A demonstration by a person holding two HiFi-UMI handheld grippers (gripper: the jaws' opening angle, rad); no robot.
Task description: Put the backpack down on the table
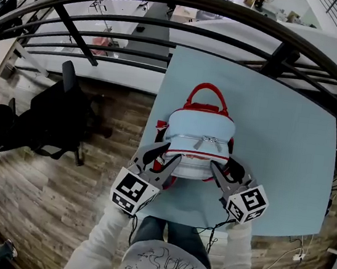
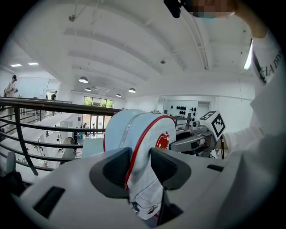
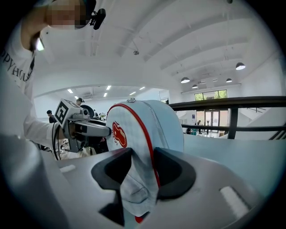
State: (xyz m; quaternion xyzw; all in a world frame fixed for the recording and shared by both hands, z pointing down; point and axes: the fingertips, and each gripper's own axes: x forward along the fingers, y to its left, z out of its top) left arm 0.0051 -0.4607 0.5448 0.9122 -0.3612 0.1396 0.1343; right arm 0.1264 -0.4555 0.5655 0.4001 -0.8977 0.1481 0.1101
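A light-blue backpack (image 1: 198, 144) with red trim and a red top handle (image 1: 206, 94) stands upright on the pale blue table (image 1: 286, 135), near its front left corner. My left gripper (image 1: 164, 156) is at the pack's near left side and my right gripper (image 1: 226, 167) at its near right side. In the left gripper view the backpack's (image 2: 134, 129) edge fills the gap of my left gripper (image 2: 140, 163), touching both pads. The right gripper view shows the same: backpack (image 3: 147, 125) fabric pinched in my right gripper (image 3: 143, 167).
A dark metal railing (image 1: 170, 31) curves across the far side of the table. Left of the table's edge is wooden floor with a black office chair (image 1: 59, 115). The person's knees (image 1: 167, 233) are against the front edge. Cables (image 1: 288, 256) hang at the table's right front.
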